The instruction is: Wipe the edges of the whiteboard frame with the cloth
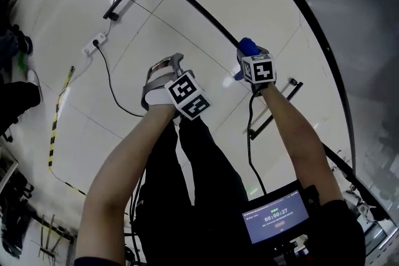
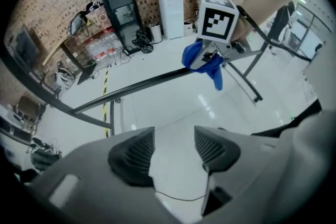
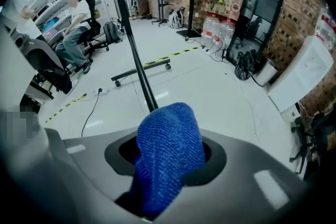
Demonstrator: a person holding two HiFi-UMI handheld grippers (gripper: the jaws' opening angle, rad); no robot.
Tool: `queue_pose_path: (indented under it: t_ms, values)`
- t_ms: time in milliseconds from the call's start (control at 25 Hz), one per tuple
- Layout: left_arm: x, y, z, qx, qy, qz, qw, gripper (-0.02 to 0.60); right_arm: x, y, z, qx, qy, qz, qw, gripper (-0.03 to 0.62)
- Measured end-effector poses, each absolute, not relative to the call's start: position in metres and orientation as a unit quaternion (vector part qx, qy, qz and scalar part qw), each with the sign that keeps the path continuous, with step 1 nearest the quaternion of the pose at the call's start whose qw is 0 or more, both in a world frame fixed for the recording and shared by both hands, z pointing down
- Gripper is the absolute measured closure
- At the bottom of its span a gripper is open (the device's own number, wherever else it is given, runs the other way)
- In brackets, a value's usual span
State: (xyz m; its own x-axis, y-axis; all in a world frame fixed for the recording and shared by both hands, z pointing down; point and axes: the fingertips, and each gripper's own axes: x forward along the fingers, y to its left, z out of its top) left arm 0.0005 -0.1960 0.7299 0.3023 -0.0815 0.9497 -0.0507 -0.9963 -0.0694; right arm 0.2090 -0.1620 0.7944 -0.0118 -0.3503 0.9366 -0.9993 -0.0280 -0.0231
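Blue cloth near black frame edge

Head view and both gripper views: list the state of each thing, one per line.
Left gripper: jaws apart, empty.
Right gripper: shut on the cloth.
Cloth: bunched, hanging from the jaws.
Frame bar: beside the cloth, contact unclear.
Screen: lit.

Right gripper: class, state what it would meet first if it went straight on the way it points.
Probably the black frame bar, just beyond its cloth; whether they touch is unclear.
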Motion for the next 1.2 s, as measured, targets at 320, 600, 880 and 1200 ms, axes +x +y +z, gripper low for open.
queue_pose_path:
  t_ms: [320,600,880,1200]
  values:
    - [0.005,-0.208,0.727,-0.805,0.082,-0.588,0.007,0.345,0.198,-0.191,0.795,0.58,-0.594,0.403,0.386,0.424]
    - [0.008,-0.209,0.745,-0.806,0.081,-0.586,0.007,0.345,0.175,-0.22,0.787,0.583,-0.6,0.379,0.395,0.424]
    - [0.01,-0.234,0.755,-0.818,0.07,-0.57,-0.017,0.345,0.168,-0.26,0.787,0.568,-0.613,0.36,0.413,0.419]
    - [-0.019,-0.274,0.759,-0.814,0.08,-0.574,-0.027,0.345,0.15,-0.286,0.78,0.57,-0.611,0.336,0.435,0.419]
